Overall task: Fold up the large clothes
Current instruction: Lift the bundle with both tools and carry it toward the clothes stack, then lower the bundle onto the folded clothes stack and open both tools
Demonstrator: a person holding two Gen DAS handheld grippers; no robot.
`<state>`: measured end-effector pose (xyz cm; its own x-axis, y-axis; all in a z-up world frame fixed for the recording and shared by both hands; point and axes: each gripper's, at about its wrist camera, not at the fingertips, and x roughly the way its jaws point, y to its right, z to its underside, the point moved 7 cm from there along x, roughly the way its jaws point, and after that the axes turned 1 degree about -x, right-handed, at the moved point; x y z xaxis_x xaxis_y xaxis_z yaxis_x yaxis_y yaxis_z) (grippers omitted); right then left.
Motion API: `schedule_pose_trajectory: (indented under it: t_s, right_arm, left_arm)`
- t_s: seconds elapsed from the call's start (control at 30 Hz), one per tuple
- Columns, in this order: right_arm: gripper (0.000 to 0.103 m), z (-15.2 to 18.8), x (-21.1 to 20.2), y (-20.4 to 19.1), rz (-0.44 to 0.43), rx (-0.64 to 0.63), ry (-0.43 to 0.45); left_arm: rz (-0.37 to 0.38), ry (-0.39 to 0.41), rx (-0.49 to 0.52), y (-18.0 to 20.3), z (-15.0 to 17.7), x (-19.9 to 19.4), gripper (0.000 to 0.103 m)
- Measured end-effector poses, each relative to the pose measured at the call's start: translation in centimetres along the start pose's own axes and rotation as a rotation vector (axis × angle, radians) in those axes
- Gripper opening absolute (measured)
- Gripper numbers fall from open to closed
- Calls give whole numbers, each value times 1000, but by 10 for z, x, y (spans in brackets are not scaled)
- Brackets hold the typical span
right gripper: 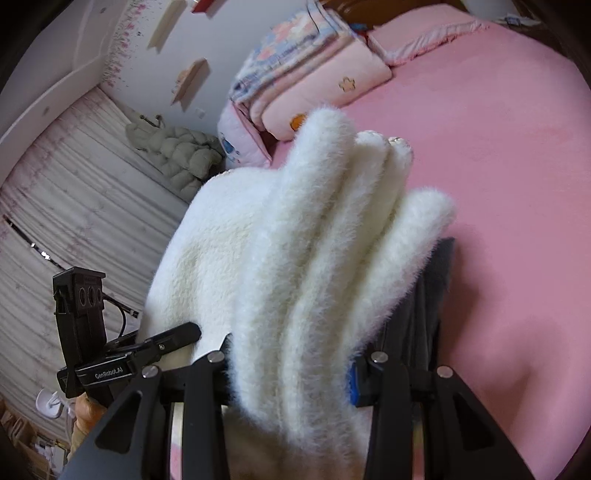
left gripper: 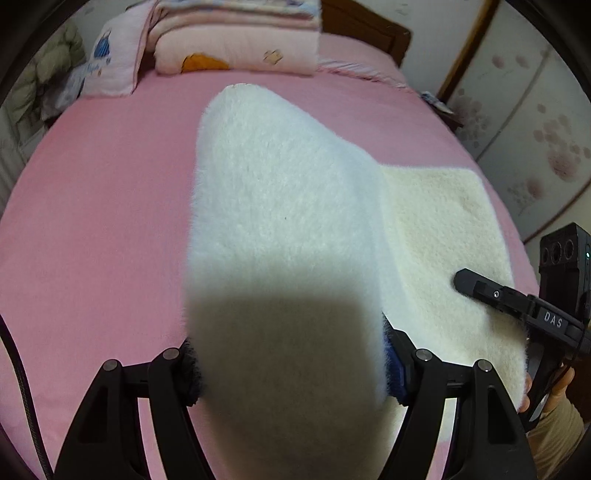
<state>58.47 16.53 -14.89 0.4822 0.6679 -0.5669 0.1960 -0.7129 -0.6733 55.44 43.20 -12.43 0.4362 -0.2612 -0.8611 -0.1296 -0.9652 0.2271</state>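
Both tongs grip the fluffy white garment (left gripper: 280, 221) above the pink bed (left gripper: 92, 221): left tongs (left gripper: 291, 373) pinch one broad fold, right tongs (right gripper: 288, 373) clamp several bunched folds.

- Bed (left gripper: 110, 206): covered by a smooth pink sheet across both views.
- Headboard (left gripper: 373, 27): dark brown wood, at the far end of the bed.
- Folded quilts (left gripper: 236, 40): pink, stacked at the head of the bed; a pillow (left gripper: 110, 55) leans beside them.
- Wardrobe doors (left gripper: 524, 140): pale, floral pattern, wooden trim.
- Curtain (right gripper: 66, 206): pale, pleated.
- Puffer jacket (right gripper: 177, 155): grey-green, hanging against the white wall (right gripper: 155, 74).
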Motion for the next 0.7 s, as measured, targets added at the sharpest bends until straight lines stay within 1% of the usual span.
schedule_pose_trajectory:
  t_s: [0.03, 0.07, 0.1, 0.13, 0.17, 0.23, 0.27, 0.3, 0.33, 0.37, 0.4, 0.43, 0.47, 0.57, 0.63, 0.67, 0.7]
  right_arm:
    - [38, -1, 23, 12, 20, -9, -19]
    - [38, 1, 34, 20, 30, -9, -22]
    - [38, 4, 44, 30, 23, -5, -11]
    - [39, 5, 49, 37, 25, -17, 4]
    - [40, 6, 53, 43, 33, -25, 14]
    - [43, 11, 59, 53, 23, -17, -3]
    - [44, 14, 59, 56, 32, -25, -5]
    - [49, 16, 59, 59, 46, -37, -6]
    - [53, 17, 57, 58, 63, -54, -4]
    - [55, 16, 54, 59, 79, -66, -4]
    - [60, 15, 51, 56, 111, -81, -14]
    - [67, 15, 46, 54, 152, -90, -24]
    - [69, 12, 44, 51, 185, -98, -31]
    - [70, 18, 21, 39, 237, -133, -45]
    - [71, 25, -2, 31, 262, -152, -45]
    - [71, 30, -15, 28, 272, -157, -48]
    - [72, 34, -24, 25, 279, -158, -50]
  left_arm:
    - [6, 11, -4, -8, -1, 11, 75]
    - [20, 27, -21, -14, -3, 18, 78]
    - [49, 43, -43, -20, -4, 22, 81]
    - [73, 58, -57, -24, -5, 24, 87]
    - [79, 64, -60, -27, -5, 28, 91]
    - [72, 77, -32, -25, -4, 32, 94]
    - [67, 82, -31, -25, -4, 33, 96]
    - [67, 83, -37, -24, -3, 33, 96]
    - [61, 85, -41, -23, -2, 29, 97]
    - [43, 91, -40, -23, -1, 28, 99]
    - [20, 98, -39, -18, 3, 20, 99]
    - [-17, 111, -36, -13, 6, 12, 100]
    - [-49, 119, -38, -12, 7, 7, 100]
    - [-126, 152, -81, 0, 16, -17, 100]
    - [-114, 180, -121, 12, 23, -40, 100]
    - [-111, 182, -129, 18, 26, -49, 100]
    - [-117, 182, -128, 31, 32, -65, 100]
